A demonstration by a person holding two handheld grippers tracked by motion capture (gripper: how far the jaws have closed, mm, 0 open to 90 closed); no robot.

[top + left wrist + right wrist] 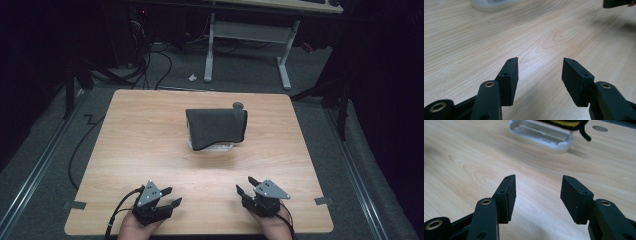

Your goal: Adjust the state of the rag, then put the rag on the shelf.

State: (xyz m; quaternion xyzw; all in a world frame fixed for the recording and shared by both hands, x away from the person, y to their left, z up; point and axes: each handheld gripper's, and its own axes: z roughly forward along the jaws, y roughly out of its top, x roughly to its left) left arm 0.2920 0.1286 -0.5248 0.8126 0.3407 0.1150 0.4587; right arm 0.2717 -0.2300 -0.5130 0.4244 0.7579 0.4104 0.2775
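At the near edge of the pale wooden table (150,135), I hold my left hand-held gripper (169,196) at about seven o'clock and my right hand-held gripper (246,185) at about five o'clock, well apart from each other. Both have their jaws spread wide with nothing between them; in each gripper view there is only bare wood grain in the gap. The left hand-held gripper (540,71) and the right hand-held gripper (537,190) both sit low over the table.

At twelve o'clock from my hands, near the table's middle, lies the dark grey folded cloth (216,127), draped over a shallow white plastic tray (212,147) whose rim peeks out beneath the cloth's near edge. In the right gripper view the white plastic tray (541,135) sits at about twelve o'clock, a yellow-and-black edge of fabric resting on its far side. A small round hole (238,105) in the table lies just behind the cloth.
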